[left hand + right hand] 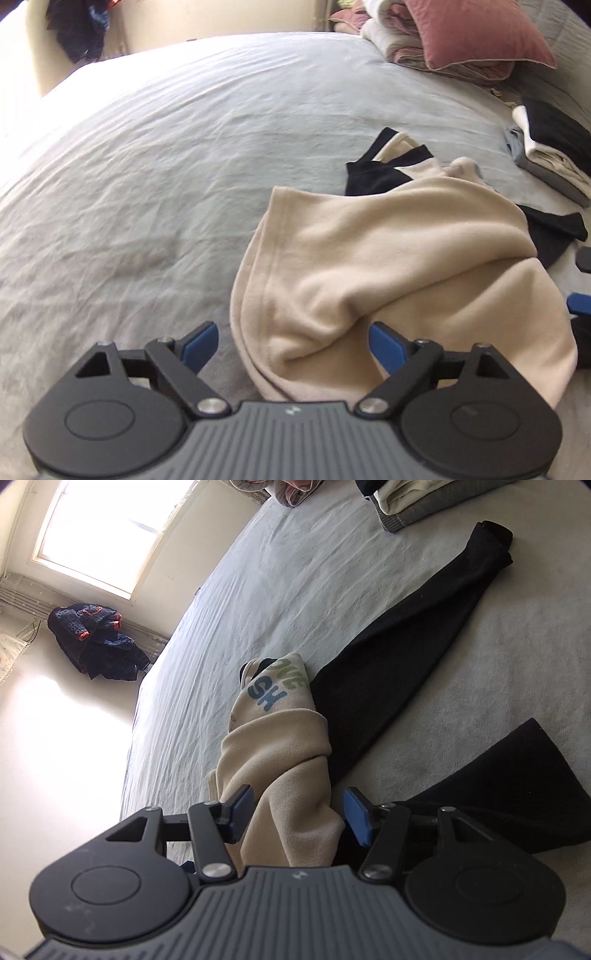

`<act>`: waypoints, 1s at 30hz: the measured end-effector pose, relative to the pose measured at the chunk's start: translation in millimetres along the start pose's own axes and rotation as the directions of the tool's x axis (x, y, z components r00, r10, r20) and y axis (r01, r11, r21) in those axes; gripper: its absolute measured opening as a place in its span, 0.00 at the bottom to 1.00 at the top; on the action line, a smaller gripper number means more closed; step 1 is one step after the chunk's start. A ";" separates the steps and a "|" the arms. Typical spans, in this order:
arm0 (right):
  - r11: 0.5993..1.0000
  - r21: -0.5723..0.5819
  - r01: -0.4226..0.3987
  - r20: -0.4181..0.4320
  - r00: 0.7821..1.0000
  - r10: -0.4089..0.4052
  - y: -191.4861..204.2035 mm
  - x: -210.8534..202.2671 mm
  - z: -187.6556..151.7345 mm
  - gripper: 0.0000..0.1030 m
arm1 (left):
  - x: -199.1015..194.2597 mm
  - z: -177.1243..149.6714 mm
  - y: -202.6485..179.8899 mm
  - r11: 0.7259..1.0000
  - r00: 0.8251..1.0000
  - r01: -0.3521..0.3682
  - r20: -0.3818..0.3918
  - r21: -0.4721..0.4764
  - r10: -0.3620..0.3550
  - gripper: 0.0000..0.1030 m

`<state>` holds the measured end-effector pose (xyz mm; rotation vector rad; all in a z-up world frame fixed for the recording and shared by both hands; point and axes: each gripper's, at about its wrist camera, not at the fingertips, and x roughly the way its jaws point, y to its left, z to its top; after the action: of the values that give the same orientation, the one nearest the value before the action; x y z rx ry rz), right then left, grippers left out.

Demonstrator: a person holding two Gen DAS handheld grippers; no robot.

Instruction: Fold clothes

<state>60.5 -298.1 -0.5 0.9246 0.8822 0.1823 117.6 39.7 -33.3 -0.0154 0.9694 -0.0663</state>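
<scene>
A cream sweatshirt with black sleeves (369,266) lies bunched on the pale blue bed sheet (166,166). My left gripper (293,345) is open, its jaws on either side of the cream hem. In the right wrist view the same cream fabric (284,768) runs between the open jaws of my right gripper (299,814), with green and blue printed letters on it further out. One black sleeve (417,661) stretches away over the sheet; another black part (517,794) lies at the right. The right gripper's blue pad (578,301) shows at the left view's right edge.
A stack of folded clothes (554,151) sits at the right of the bed, also in the right wrist view (413,502). Pink pillows and bedding (461,37) are piled at the head. Dark clothes (96,642) hang by the wall under a window (107,528).
</scene>
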 end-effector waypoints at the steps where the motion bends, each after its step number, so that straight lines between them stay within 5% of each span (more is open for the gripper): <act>1: 1.000 0.004 -0.003 -0.001 1.000 0.003 -0.7 0.2 1.6 0.57 | 4.7 0.3 4.8 0.999 1.000 0.002 -0.011 -0.037 -0.003 0.87; 3: 1.000 0.009 -0.012 -0.002 1.000 0.012 -0.9 0.0 4.6 0.57 | 8.9 -1.1 8.5 0.996 1.000 0.016 -0.001 -0.087 -0.016 0.84; 5: 1.000 0.012 -0.021 -0.002 1.000 0.021 -0.8 0.3 8.2 0.57 | 10.1 -2.9 8.4 0.992 0.999 0.038 0.023 -0.118 -0.035 0.67; 7: 1.000 0.012 -0.029 -0.001 1.000 0.029 -0.7 -1.4 9.8 0.57 | 5.1 -3.4 2.1 0.990 0.995 0.088 0.054 -0.108 -0.082 0.24; 8: 1.000 0.011 -0.029 -0.001 1.000 0.029 -0.9 -1.4 10.3 0.57 | 1.0 -3.3 -0.3 0.987 0.992 0.116 0.064 -0.111 -0.110 0.19; 14: 1.000 0.013 -0.012 0.008 1.000 0.012 -3.8 -3.9 12.4 0.57 | -45.7 -11.6 -27.4 0.965 0.949 0.263 0.179 -0.004 -0.258 0.14; 22: 1.000 0.013 0.025 0.050 0.998 -0.026 -9.5 -12.9 16.8 0.57 | -98.1 -45.9 -71.5 0.857 0.849 0.472 0.156 0.205 -0.505 0.14; 26: 1.000 0.014 0.025 0.061 0.998 -0.026 -10.3 -15.1 16.8 0.57 | -94.3 -67.9 -97.9 0.811 0.832 0.512 0.071 0.284 -0.550 0.14; 30: 1.000 0.012 0.028 0.067 0.997 -0.028 -9.0 -13.5 17.6 0.57 | -83.3 -88.1 -112.4 0.792 0.830 0.526 0.015 0.310 -0.557 0.13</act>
<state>62.7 -321.1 5.7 0.9231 0.8339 0.1216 -7.6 -65.7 -9.7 -0.0239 0.8146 -0.7407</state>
